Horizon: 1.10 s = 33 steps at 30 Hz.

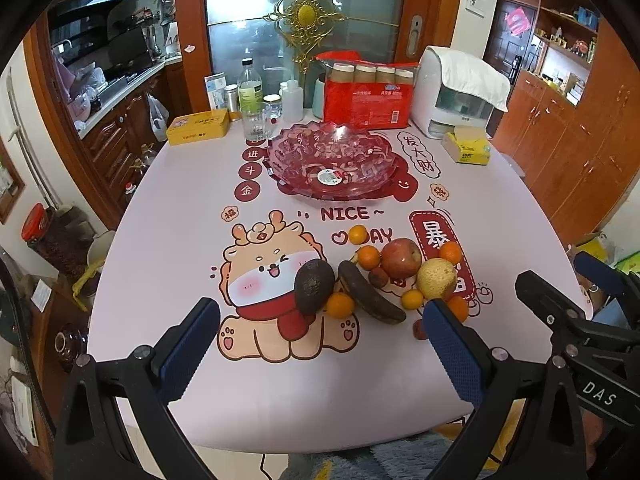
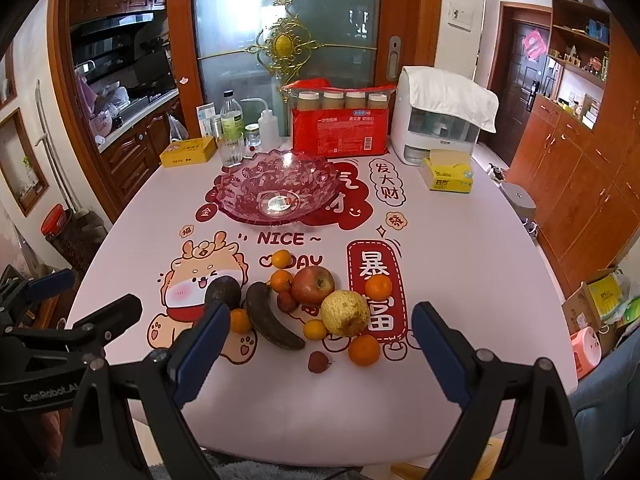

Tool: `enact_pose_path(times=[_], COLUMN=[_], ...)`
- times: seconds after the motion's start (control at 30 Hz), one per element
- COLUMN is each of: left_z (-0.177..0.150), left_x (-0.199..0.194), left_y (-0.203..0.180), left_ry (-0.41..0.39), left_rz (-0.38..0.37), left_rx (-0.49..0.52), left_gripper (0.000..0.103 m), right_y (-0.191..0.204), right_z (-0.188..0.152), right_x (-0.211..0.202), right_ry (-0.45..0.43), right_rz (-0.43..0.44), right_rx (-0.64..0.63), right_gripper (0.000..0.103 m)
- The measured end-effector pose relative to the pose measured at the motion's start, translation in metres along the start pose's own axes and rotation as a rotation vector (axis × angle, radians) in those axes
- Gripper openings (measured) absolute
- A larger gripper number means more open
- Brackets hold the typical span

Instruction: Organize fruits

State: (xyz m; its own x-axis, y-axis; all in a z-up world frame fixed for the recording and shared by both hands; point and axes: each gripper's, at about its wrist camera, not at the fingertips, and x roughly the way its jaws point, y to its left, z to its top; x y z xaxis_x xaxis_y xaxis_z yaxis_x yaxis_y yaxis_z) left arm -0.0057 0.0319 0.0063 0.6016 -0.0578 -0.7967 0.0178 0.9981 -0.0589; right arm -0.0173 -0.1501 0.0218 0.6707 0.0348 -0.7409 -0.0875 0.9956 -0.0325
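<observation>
Left gripper (image 1: 320, 344) and right gripper (image 2: 318, 346) both hung released, empty, near side of fruit pile (image 2: 312, 304); glass bowl (image 2: 276, 188) sat beyond the pile.

The left hand-held gripper (image 1: 320, 324) is spread wide, its two black arms splayed outward and the blue-padded fingers (image 1: 188, 344) well apart, with nothing between them. It points forward and slightly downward. The right hand-held gripper (image 2: 320, 328) stands in the same way: jaws wide, blue pads (image 2: 440, 348) facing each other across a broad gap, nothing gripped. The two sit side by side at much the same height. In the left wrist view the right hand-held gripper shows at the right edge, just beside the left one's right finger; in the right wrist view the left hand-held gripper shows at the left edge. Neither one touches anything.
</observation>
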Motion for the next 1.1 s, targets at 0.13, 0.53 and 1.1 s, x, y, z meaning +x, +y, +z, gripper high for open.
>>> enact_pose_path(times=[0.13,0.53,1.1], left_z=[0.001,0.004,0.002], left_x=[0.000,0.004,0.042], left_y=[0.004,0.020,0.032], left_ry=[-0.013,-0.036,0.073], left_rz=[-0.010,-0.077,-0.161], left_rx=[0.009,0.047,0.048], left_gripper=[0.101,0.102,0.102], right_y=[0.005,0.021,0.030], right_z=[0.000,0.002,-0.005], right_x=[0.000,0.002,0.019], right_ry=[-0.003,-0.005,0.080], right_rz=[-0.008,-0.050,-0.107], right_rx=[0.009,0.039,0.066], right_gripper=[0.093,0.093,0.093])
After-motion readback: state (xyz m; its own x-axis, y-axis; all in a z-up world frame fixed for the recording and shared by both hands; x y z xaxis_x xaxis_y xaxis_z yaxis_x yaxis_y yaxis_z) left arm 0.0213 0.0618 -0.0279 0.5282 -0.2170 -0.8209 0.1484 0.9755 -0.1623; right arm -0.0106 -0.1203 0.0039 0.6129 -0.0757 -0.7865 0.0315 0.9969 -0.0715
